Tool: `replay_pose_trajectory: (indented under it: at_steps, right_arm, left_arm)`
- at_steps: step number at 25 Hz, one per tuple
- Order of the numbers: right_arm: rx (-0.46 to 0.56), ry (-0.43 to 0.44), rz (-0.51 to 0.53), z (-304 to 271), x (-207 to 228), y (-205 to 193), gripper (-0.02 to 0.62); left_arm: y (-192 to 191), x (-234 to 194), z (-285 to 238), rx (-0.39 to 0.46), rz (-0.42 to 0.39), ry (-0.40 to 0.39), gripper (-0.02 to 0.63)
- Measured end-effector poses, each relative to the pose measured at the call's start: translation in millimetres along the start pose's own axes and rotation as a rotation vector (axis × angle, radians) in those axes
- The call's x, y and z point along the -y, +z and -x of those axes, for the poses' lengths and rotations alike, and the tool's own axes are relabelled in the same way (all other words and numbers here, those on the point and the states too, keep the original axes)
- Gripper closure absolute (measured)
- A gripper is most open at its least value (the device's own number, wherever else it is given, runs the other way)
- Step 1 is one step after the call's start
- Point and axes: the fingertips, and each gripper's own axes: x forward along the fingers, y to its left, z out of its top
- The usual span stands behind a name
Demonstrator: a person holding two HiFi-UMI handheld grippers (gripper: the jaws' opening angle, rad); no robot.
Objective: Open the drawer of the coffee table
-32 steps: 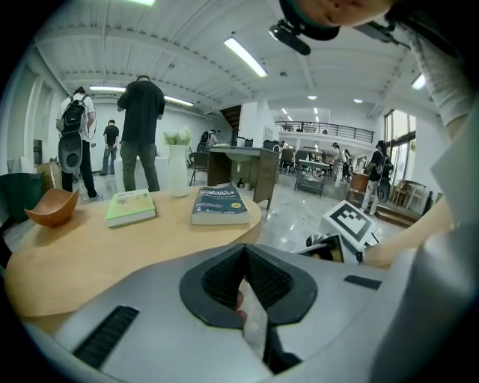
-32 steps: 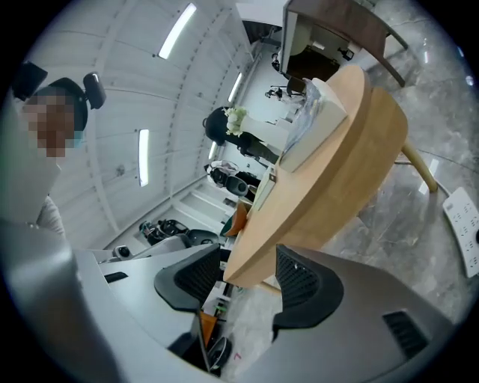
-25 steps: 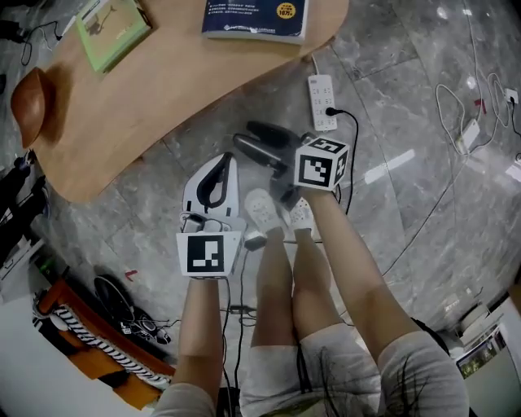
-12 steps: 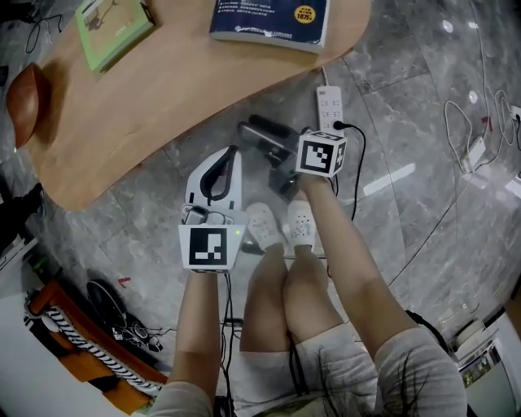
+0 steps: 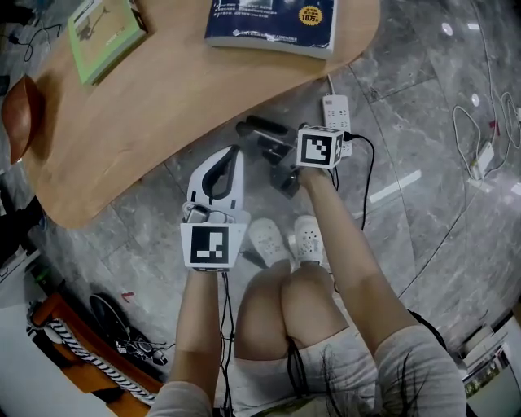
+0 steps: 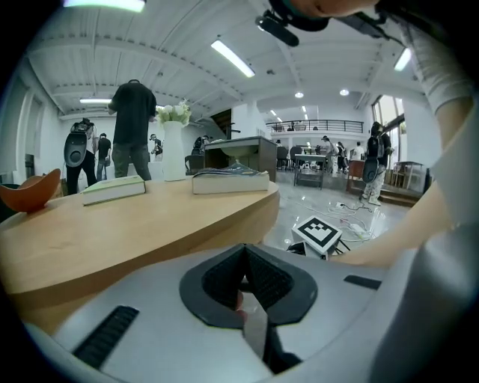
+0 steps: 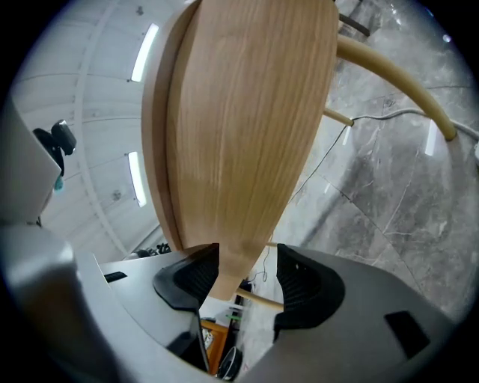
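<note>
The left gripper (image 6: 243,283) has its jaws pressed together on nothing, pointing at the edge of the light wooden rounded coffee table (image 5: 163,89), while the right gripper (image 7: 243,280) holds its jaws apart and empty, low by that edge, the rim showing beyond their gap; a brown bowl (image 5: 18,110), contents unseen, sits on the tabletop's left end.

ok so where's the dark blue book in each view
Head view: the dark blue book lies at the top centre, on the coffee table.
Left gripper view: near the middle of the picture, flat on the far side of the tabletop.
Right gripper view: not in it.
Shared landmark: the coffee table's light wooden top shows in all three views; in the right gripper view it appears turned on its side.
</note>
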Motion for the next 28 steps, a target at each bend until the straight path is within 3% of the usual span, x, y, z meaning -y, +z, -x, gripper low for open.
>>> replay_pose_trajectory:
  at_steps: [12, 19, 28]
  right_arm:
    - [0.027, 0.189, 0.077, -13.9, -1.0, 24.5, 0.377]
    - [0.015, 0.171, 0.152, -13.9, 1.0, 22.2, 0.379]
    - [0.009, 0.227, 0.109, -7.6, -1.0, 15.6, 0.385]
  left_arm:
    - [-23.0, -8.9, -17.3, 0.007, -0.023, -0.021, 0.597]
    - [-25.6, -12.2, -18.6, 0.009, -0.022, -0.023, 0.597]
    - [-28.9, -14.9, -19.8, 0.002, -0.034, -0.023, 0.597]
